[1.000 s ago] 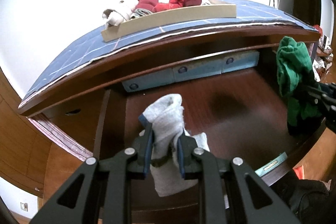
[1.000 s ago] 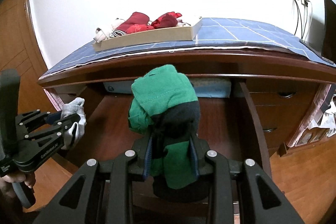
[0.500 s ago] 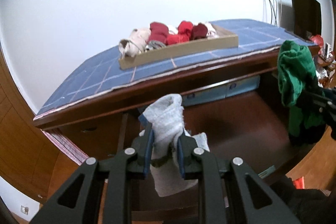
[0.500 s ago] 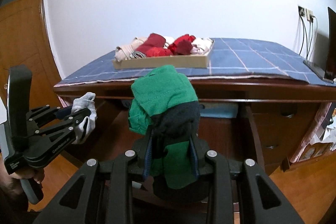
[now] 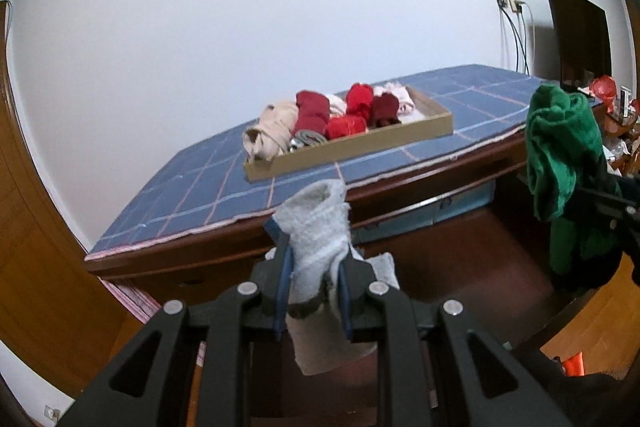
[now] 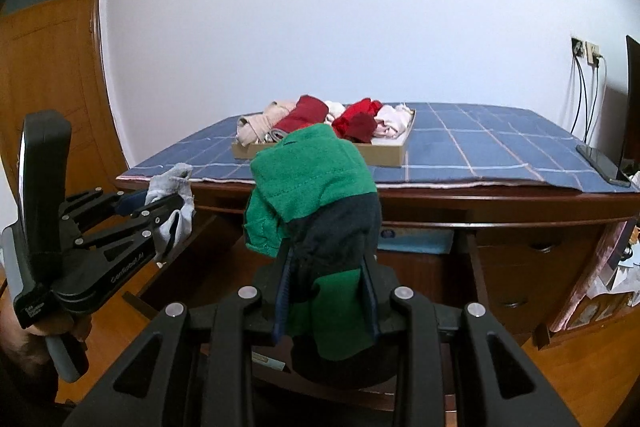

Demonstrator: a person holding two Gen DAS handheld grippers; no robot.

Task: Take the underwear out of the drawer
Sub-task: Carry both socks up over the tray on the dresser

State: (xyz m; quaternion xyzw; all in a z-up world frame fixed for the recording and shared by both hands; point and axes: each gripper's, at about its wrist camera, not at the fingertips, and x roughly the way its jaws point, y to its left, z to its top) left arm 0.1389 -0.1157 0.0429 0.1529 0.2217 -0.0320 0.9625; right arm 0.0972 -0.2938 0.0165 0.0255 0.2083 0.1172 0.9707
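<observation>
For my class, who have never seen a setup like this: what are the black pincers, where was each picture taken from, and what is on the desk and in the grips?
There is no robot here. A person holds a black two-finger gripper in each hand, and a wide-angle camera on each looks forward along its fingers. One picture is from the left gripper, the other from the right gripper. Each also shows the other gripper from the side.

The left gripper is shut on a grey-white garment. The right gripper is shut on a green and black garment. Both hang above the open drawer of a wooden desk.

On the desk lies a blue checked cloth. On it stands a shallow cardboard tray of rolled red, beige and pink garments.
</observation>
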